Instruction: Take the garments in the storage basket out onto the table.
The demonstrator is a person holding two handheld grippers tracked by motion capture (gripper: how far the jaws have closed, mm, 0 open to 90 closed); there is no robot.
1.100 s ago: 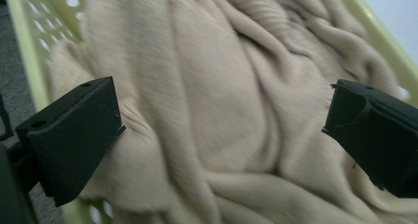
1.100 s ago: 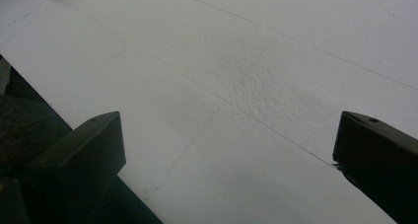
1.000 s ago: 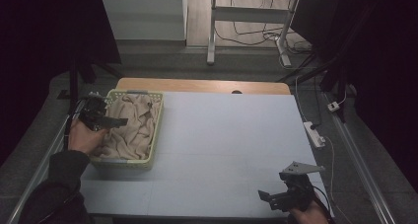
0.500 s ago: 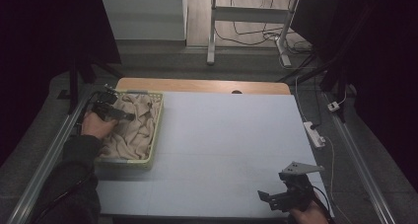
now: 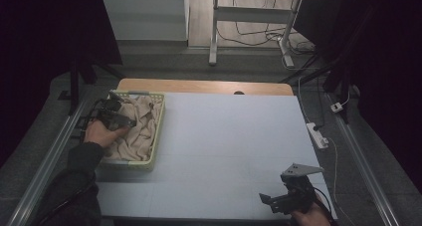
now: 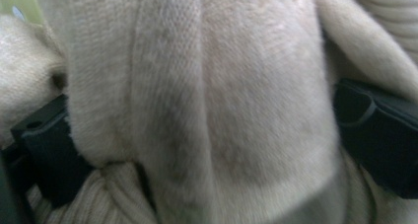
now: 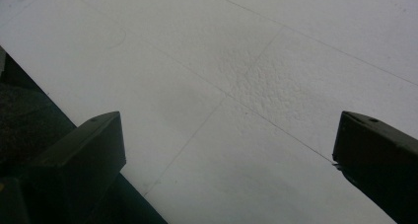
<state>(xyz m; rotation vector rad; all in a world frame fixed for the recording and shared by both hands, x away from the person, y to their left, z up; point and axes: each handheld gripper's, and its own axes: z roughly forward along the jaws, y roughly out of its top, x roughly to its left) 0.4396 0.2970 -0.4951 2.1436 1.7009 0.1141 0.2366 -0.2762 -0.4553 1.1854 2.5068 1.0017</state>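
A cream knitted cloth (image 5: 142, 129) lies bunched in a pale green basket (image 5: 158, 131) at the table's left side. My left gripper (image 5: 124, 121) reaches down into the basket from its left side, on top of the cloth. In the left gripper view the black jaws stand wide apart, and a thick fold of the cloth (image 6: 222, 86) lies between them; the gripper (image 6: 212, 145) is open around it. My right gripper (image 5: 266, 200) rests open near the front right corner of the table. Its own view shows that gripper (image 7: 231, 150) holding nothing above the white tabletop (image 7: 246, 61).
The white table top (image 5: 234, 136) stretches between basket and right gripper, with a wooden strip (image 5: 204, 85) along its far edge. A white power strip (image 5: 317, 135) lies off the right edge. Metal rails run along both sides.
The left hand and gripper have shifted a little to the right and lower into the cloth in the basket. The right gripper has stayed in place.
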